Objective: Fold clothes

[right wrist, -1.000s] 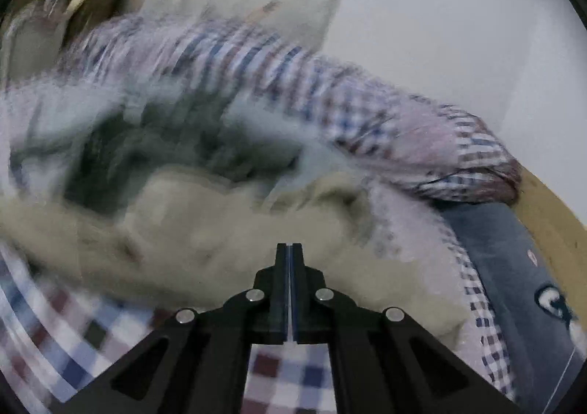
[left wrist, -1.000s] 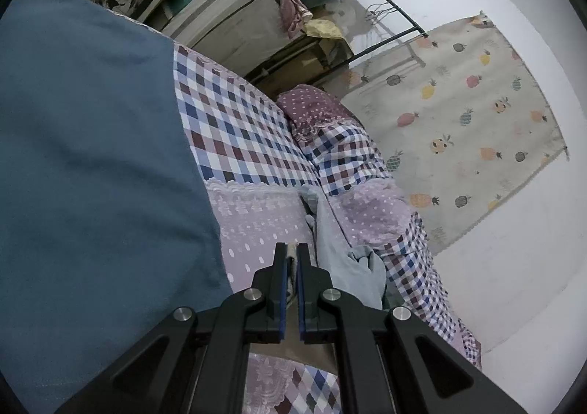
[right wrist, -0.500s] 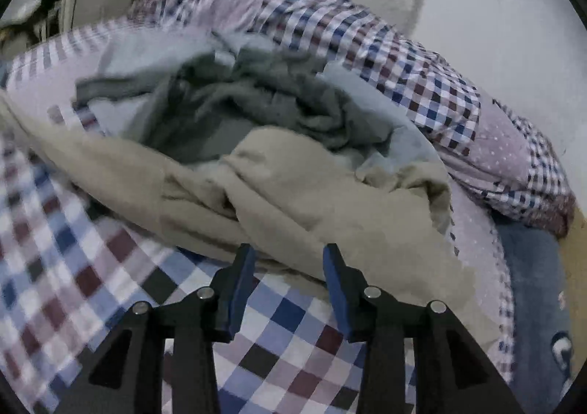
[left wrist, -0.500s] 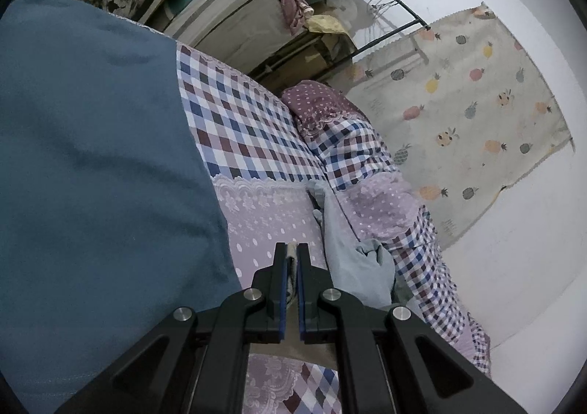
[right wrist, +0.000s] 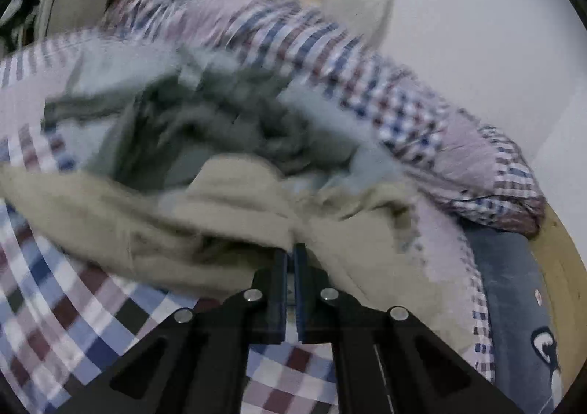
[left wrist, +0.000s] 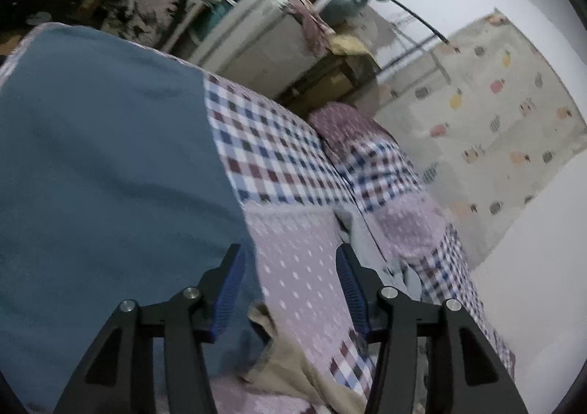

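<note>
A crumpled beige garment (right wrist: 234,215) lies across the checked bedsheet (right wrist: 73,304) in the right wrist view. My right gripper (right wrist: 290,252) is shut on its near edge. Behind the beige cloth, a grey-green garment (right wrist: 220,120) and a pale blue one (right wrist: 110,72) are heaped together. In the left wrist view my left gripper (left wrist: 288,256) is open above the dotted pink part of the sheet (left wrist: 297,249). Nothing is between its fingers. A corner of the beige garment (left wrist: 290,370) lies just below them. The view is blurred.
A large blue blanket (left wrist: 102,193) covers the bed's left side. A pillow (left wrist: 370,153) in checked and dotted cloth lies along the wall, under a pineapple-print cloth (left wrist: 495,113). Boxes and a white case (left wrist: 256,43) crowd the far end. A blue printed cushion (right wrist: 521,322) sits at right.
My left gripper has opened and let go of the beige cloth it pinched. My right gripper opened half a second ago and is now shut on the beige garment's edge.
</note>
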